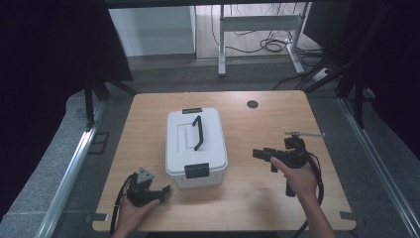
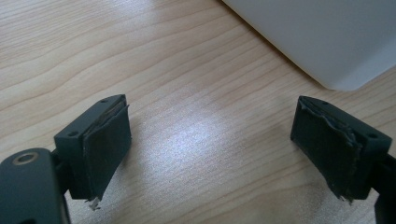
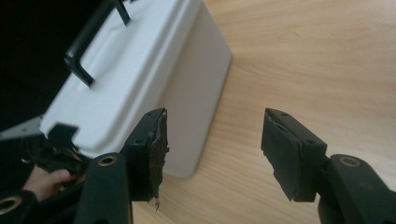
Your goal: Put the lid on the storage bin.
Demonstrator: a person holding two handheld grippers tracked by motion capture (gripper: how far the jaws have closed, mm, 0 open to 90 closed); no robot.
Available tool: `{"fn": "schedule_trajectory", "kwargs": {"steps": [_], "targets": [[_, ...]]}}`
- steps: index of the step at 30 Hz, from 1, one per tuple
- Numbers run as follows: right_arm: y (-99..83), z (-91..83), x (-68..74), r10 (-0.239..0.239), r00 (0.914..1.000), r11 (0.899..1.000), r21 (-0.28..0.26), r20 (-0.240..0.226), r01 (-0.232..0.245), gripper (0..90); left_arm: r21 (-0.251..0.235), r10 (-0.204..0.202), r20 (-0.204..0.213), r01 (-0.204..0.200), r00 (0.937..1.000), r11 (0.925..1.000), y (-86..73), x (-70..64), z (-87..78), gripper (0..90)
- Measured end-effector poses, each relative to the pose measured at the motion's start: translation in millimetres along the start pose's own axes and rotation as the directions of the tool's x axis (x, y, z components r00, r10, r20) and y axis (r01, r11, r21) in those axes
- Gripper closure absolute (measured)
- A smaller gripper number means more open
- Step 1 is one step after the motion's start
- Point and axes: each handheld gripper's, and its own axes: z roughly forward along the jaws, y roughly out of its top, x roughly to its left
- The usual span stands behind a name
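White lidded box (image 1: 196, 147) sits on wooden table (image 1: 277, 119), cables on floor (image 1: 267, 45) behind.

The white box (image 1: 195, 146) blocks the table's (image 1: 277, 208) middle; bare wood flanks it.

The surface (image 1: 257, 163) is pale wood-grain with a soft sheen. The box (image 1: 195, 148) looks like smooth matt white plastic, its handle (image 1: 198, 131) black. The tongs' pads (image 2: 105, 144) are matt black, frayed at the edges.
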Motion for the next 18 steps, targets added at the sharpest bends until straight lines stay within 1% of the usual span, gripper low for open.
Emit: {"fn": "schedule_trajectory", "kwargs": {"steps": [4,6,9,12,18], "targets": [[-17.8,-3.9,-16.6,0.014,0.9999,1.000,0.003,-0.004,-0.014,40.6,0.001,-0.001,0.000,0.001,1.0000,1.0000,0.2,0.0,0.1,12.0],[-22.4,-4.5,-23.5,0.019,0.9998,1.000,0.022,0.000,-0.019,40.5,0.000,-0.001,-0.001,0.001,1.0000,1.0000,0.5,0.1,0.5,12.0],[-26.8,-5.8,-30.5,0.028,0.9996,0.999,0.023,0.002,-0.028,40.5,0.000,-0.002,-0.002,0.002,1.0000,1.0000,1.5,0.5,1.5,11.8],[-29.4,-4.6,-32.8,0.027,0.9996,0.999,0.032,0.007,-0.027,40.5,0.001,-0.003,-0.003,0.003,1.0000,1.0000,2.9,0.8,2.7,11.8],[-30.0,-2.4,-31.8,0.026,0.9996,0.999,0.033,0.003,-0.026,40.5,0.000,-0.005,-0.006,0.005,1.0000,1.0000,3.1,0.6,3.0,11.7]]}}
